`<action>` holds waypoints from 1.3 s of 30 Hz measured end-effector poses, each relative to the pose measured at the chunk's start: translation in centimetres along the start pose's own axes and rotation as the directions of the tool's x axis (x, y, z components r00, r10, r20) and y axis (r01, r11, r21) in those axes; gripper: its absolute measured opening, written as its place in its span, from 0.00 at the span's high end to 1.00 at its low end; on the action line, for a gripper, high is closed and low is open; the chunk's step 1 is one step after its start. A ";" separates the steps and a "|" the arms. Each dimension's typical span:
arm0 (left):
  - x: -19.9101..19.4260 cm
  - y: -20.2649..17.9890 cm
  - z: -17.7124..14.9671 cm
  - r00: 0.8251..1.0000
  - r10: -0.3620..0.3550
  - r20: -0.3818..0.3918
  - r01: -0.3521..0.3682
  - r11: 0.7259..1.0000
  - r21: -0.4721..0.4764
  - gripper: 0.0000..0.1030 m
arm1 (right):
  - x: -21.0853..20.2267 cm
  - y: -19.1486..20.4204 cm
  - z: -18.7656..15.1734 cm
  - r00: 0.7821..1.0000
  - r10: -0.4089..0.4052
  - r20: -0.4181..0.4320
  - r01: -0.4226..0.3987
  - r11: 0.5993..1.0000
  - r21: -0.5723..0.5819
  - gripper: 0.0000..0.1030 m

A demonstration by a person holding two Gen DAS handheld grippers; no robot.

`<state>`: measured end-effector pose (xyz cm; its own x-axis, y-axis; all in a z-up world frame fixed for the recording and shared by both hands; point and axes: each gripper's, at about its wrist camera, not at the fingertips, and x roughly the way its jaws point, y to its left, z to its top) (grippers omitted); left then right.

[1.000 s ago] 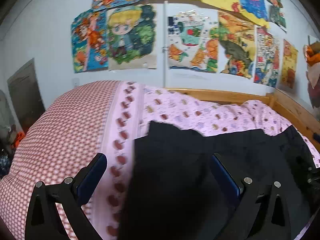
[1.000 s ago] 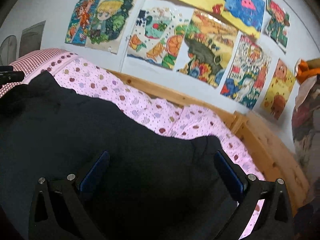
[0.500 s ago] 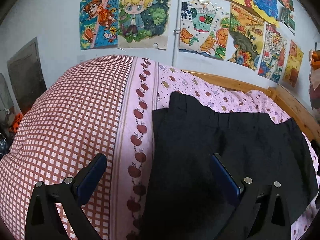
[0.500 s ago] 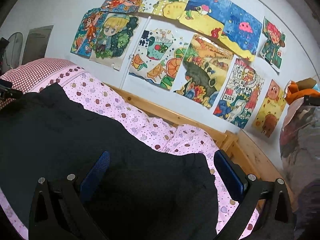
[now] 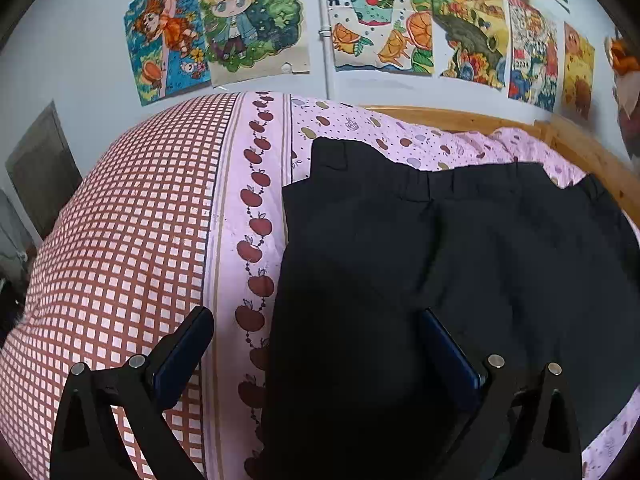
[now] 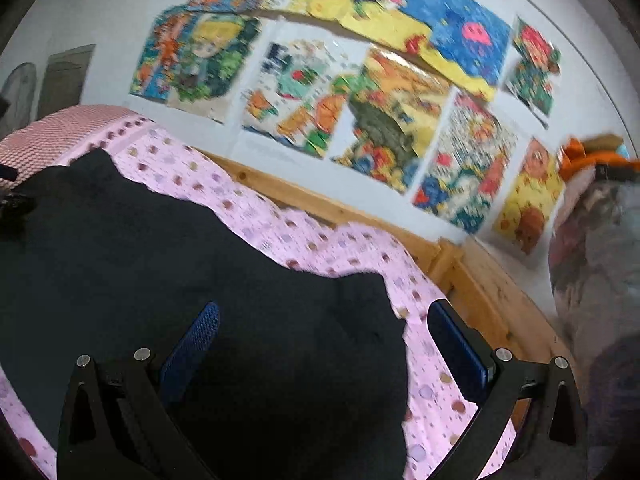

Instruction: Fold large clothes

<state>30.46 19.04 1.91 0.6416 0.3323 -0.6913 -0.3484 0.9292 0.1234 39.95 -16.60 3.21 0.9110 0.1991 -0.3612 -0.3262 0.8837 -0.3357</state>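
A large black garment (image 5: 420, 272), trousers with an elastic waistband at the far edge, lies spread flat on the pink bedsheet (image 5: 256, 240). It also shows in the right wrist view (image 6: 200, 264). My left gripper (image 5: 316, 344) is open and empty, above the garment's left edge. My right gripper (image 6: 324, 340) is open and empty, above the garment's right end, with its right finger over pink sheet. The right wrist view is blurred by motion.
A red-checked duvet (image 5: 120, 240) lies on the left of the bed. A wooden bed frame (image 6: 452, 256) runs along the far side and right. Colourful drawings (image 5: 360, 32) cover the wall. A pile of clothes (image 6: 592, 264) stands at the right.
Both grippers have pulled up and back from the garment, so more of the bed shows. The right gripper has shifted right, over the garment's right end. Both stayed open.
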 end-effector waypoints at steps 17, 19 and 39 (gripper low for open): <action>1.5 -0.2 -0.5 1.000 -0.029 -0.013 0.029 0.999 0.015 0.00 | 8.5 -7.7 -6.1 0.944 0.236 -0.230 -0.150 0.929 0.339 0.01; 1.7 -0.1 -0.5 0.999 -0.039 -0.018 0.039 0.999 0.008 0.00 | 9.4 -7.4 -6.3 0.929 0.283 -0.240 -0.189 0.917 0.350 0.01; 4.7 0.8 -1.1 0.979 -0.187 -0.085 0.178 0.979 -0.099 0.00 | 15.0 -6.2 -11.2 0.768 0.582 -0.265 -0.372 0.744 0.555 0.01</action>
<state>32.44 21.20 -1.98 0.6348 0.1382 -0.7602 -0.2944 0.9529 -0.0727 52.79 -23.89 -9.89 0.4430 0.5552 -0.7039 -0.4418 0.8184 0.3675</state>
